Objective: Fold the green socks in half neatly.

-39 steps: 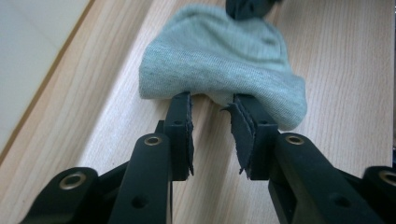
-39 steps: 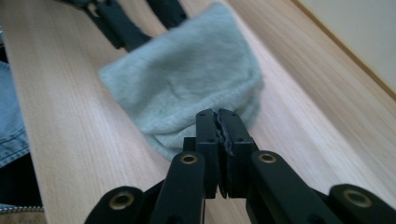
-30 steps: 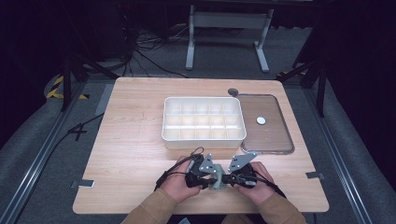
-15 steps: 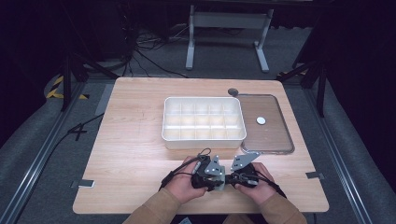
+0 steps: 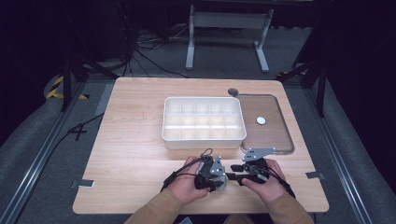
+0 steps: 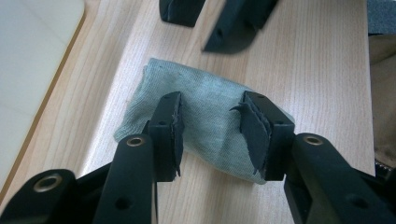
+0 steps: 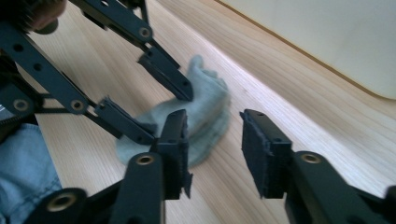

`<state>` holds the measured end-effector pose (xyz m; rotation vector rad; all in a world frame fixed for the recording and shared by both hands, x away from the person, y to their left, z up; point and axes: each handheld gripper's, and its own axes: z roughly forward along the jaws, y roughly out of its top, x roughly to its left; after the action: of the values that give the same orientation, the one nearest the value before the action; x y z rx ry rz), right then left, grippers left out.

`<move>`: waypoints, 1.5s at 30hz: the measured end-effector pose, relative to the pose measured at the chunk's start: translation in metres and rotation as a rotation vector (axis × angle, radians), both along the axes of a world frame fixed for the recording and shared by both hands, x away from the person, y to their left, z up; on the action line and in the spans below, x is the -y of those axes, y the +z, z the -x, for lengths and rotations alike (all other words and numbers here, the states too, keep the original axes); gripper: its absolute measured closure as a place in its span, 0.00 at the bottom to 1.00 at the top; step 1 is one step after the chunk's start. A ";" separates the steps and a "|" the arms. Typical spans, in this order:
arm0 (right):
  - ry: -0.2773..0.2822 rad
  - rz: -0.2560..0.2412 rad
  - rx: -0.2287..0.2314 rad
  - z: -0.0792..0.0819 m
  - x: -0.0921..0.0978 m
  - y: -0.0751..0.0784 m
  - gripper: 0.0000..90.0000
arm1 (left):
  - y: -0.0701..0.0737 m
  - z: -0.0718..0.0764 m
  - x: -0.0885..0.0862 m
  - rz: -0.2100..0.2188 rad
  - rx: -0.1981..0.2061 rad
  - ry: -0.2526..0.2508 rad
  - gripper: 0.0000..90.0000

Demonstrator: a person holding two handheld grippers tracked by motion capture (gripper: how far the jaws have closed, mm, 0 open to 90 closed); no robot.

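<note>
**Wooden table, folded cloth at its near edge**

Wood tabletop (image 5: 130, 140) carries a white compartment tray (image 5: 203, 121) and a clear lid (image 5: 266, 122) farther back. Near the person, a folded grey-green cloth (image 6: 205, 116) lies flat. The left gripper (image 6: 212, 135) straddles it, jaws spread; the right gripper (image 7: 215, 149) has spread jaws just beside it.

Lab / recording rig, not a home. Plain wooden table (image 5: 140, 140) on grey carpet, black curtains all round, loose cables (image 5: 144, 51) on the floor at 11 o'clock, metal stand (image 5: 226, 28) at 12, hazard tape (image 5: 58, 88) at 10.
</note>
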<state>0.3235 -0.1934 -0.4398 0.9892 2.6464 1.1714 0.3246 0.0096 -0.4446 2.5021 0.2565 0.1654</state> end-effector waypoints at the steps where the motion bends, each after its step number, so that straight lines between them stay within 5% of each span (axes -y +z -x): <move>1: -0.009 -0.005 0.003 0.001 -0.003 -0.001 0.64 | 0.000 0.000 0.000 -0.005 0.004 0.000 0.65; 6: -0.038 -0.013 0.029 0.000 -0.009 -0.005 0.63 | 0.000 0.001 0.000 0.001 -0.004 0.008 0.65; 10: -0.051 -0.015 0.006 -0.001 -0.012 -0.011 0.62 | 0.002 0.002 -0.002 -0.006 0.003 0.014 0.61; 18: -0.019 0.043 -0.019 -0.004 -0.018 -0.015 0.62 | -0.002 0.004 -0.012 -0.005 0.000 0.086 0.43; 34: -0.031 -0.028 -0.180 -0.020 -0.021 -0.026 0.55 | -0.007 0.009 -0.016 -0.021 0.002 0.138 0.43; 40: -0.008 -0.098 -0.251 -0.022 -0.021 -0.031 0.72 | -0.007 0.009 -0.018 -0.020 -0.008 0.142 0.42; 45: -0.004 -0.081 -0.229 -0.020 -0.024 -0.026 0.81 | -0.005 0.008 -0.022 -0.018 -0.013 0.149 0.43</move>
<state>0.3430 -0.1698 -0.4659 1.2097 2.7855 1.2422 0.3169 0.0313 -0.4495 2.5021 0.4496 0.2122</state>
